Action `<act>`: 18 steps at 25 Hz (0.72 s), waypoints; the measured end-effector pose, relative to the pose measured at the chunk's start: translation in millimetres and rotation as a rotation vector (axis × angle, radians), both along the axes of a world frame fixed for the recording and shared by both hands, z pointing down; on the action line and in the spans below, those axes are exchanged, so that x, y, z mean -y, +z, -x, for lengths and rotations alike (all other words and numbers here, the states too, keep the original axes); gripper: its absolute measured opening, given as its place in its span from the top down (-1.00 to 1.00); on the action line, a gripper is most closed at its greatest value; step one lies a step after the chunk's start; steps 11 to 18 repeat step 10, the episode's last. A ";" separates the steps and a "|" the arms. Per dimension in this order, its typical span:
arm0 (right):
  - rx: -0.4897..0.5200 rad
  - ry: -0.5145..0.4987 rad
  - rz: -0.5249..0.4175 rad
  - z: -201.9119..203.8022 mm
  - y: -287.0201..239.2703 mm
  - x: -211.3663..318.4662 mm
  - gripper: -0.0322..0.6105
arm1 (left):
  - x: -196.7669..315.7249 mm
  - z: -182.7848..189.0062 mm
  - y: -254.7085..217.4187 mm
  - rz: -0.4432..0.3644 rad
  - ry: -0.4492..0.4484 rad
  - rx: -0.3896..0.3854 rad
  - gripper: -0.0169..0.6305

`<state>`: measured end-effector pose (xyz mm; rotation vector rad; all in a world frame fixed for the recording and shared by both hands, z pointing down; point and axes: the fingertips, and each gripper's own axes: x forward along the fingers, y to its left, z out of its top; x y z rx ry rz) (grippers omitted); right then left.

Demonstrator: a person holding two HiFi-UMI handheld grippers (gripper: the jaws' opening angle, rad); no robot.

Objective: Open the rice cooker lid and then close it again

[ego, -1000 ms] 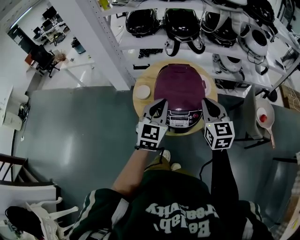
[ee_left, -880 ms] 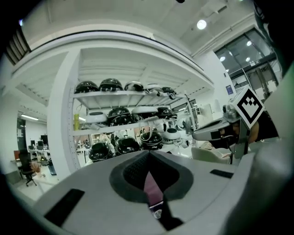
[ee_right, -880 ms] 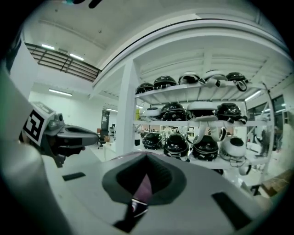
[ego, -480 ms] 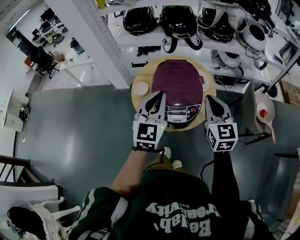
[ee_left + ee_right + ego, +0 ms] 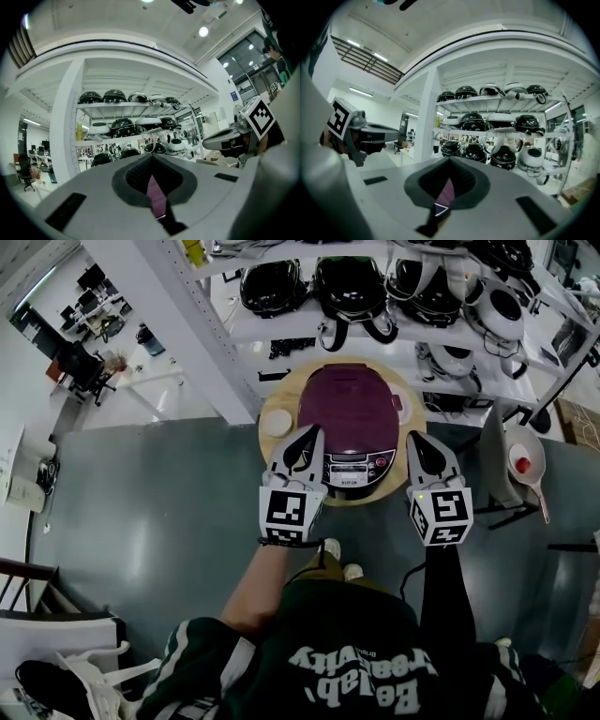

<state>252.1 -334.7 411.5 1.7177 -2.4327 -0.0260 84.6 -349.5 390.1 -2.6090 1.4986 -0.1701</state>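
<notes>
In the head view we saw the purple rice cooker (image 5: 349,418), lid down, on the round wooden counter (image 5: 373,501); the left gripper (image 5: 316,431) was over its front-left edge and the right gripper (image 5: 413,439) just beside its front-right, contact unclear. In the left gripper view the fingers were closed together on nothing, with a shelf (image 5: 123,107) ahead. In the right gripper view the fingers were likewise closed and empty.
</notes>
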 end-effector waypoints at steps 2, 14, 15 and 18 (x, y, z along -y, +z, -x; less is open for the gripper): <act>0.006 0.000 -0.005 -0.1 -2.1 -0.6 0.89 | -0.2 0.8 -1.6 -0.006 0.000 0.001 0.95; 0.010 -0.002 -0.017 0.2 -4.1 2.4 0.89 | 2.6 1.9 -1.8 -0.014 0.005 0.007 0.95; 0.010 -0.002 -0.017 0.2 -4.1 2.4 0.89 | 2.6 1.9 -1.8 -0.014 0.005 0.007 0.95; 0.010 -0.002 -0.017 0.2 -4.1 2.4 0.89 | 2.6 1.9 -1.8 -0.014 0.005 0.007 0.95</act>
